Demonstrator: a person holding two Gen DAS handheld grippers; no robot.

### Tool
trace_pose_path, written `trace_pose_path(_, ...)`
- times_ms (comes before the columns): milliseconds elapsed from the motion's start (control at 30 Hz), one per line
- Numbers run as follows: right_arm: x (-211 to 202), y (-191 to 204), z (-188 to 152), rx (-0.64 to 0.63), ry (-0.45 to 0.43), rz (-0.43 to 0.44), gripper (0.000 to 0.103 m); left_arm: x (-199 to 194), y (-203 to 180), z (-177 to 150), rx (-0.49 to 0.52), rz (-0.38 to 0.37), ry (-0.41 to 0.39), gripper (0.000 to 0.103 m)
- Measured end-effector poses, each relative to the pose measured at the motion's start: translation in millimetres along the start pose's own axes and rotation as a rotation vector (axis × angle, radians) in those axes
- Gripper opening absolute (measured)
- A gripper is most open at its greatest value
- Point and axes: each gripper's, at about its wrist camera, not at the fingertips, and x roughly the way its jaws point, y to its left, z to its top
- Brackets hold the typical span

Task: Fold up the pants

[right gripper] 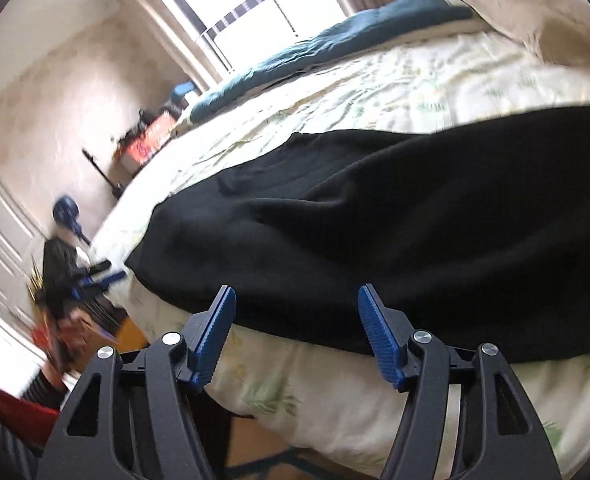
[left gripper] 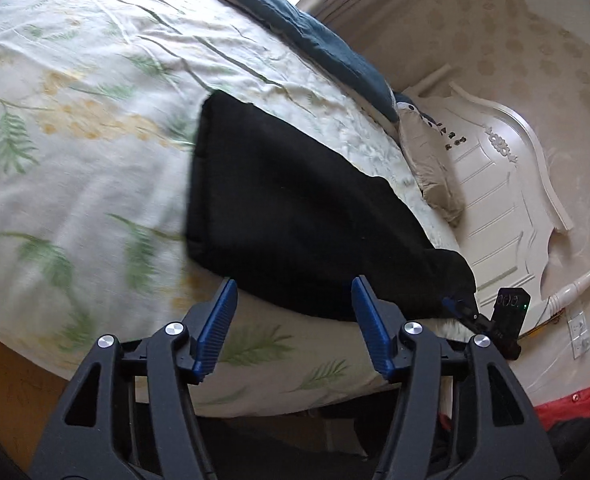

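The black pants (left gripper: pixel 295 216) lie folded flat on the leaf-print bedspread (left gripper: pixel 75 140), near the bed's front edge. My left gripper (left gripper: pixel 293 292) is open and empty, hovering just off the pants' near edge. In the right wrist view the pants (right gripper: pixel 375 220) stretch across the bed to the right. My right gripper (right gripper: pixel 297 300) is open and empty at their near edge. The right gripper also shows in the left wrist view (left gripper: pixel 461 308), at the pants' right corner. The left gripper shows blurred in the right wrist view (right gripper: pixel 99 276), beside the pants' left corner.
A dark blue blanket (left gripper: pixel 327 40) lies along the bed's far side, with a beige pillow (left gripper: pixel 431 160) by the white headboard (left gripper: pixel 507 184). A window (right gripper: pixel 255 12) is behind the bed. Red cloth (left gripper: pixel 575 408) lies by the floor.
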Motion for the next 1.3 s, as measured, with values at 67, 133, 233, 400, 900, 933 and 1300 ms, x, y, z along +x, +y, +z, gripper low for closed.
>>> trace_pose_path(67,3.2,1.4,-0.5,0.005,-0.005,-0.007,0.064,10.2,-1.9,-0.1,-0.030,-0.016,-0.009,0.059)
trace_pose_path(133,5.4,2.8,-0.1,0.022,-0.012,-0.001,0.065,16.2,1.3,2.3,-0.079,-0.024,-0.014,0.059)
trace_pose_path(233,4.3,3.4,-2.1,0.044,-0.025,0.015,0.066,17.9,6.9,5.9,-0.145,-0.043,-0.043,0.059)
trace_pose_path(400,-1.0,-3.1,-9.6,0.139,-0.051,0.067,0.067,22.5,20.0,10.2,-0.245,-0.057,-0.068,0.059)
trace_pose_path(900,66.5,0.9,-33.0,0.573,0.029,0.435,0.050,27.1,31.0,14.8,-0.284,0.036,-0.064,0.011)
trace_pose_path(933,71.2,-1.5,-35.3,0.601,0.022,0.439,0.040,27.8,31.3,16.0,-0.284,0.037,-0.061,0.011)
trace_pose_path(1300,88.4,1.0,-50.9,0.772,0.042,0.444,0.010,25.8,24.9,29.4,-0.263,0.057,-0.066,0.011)
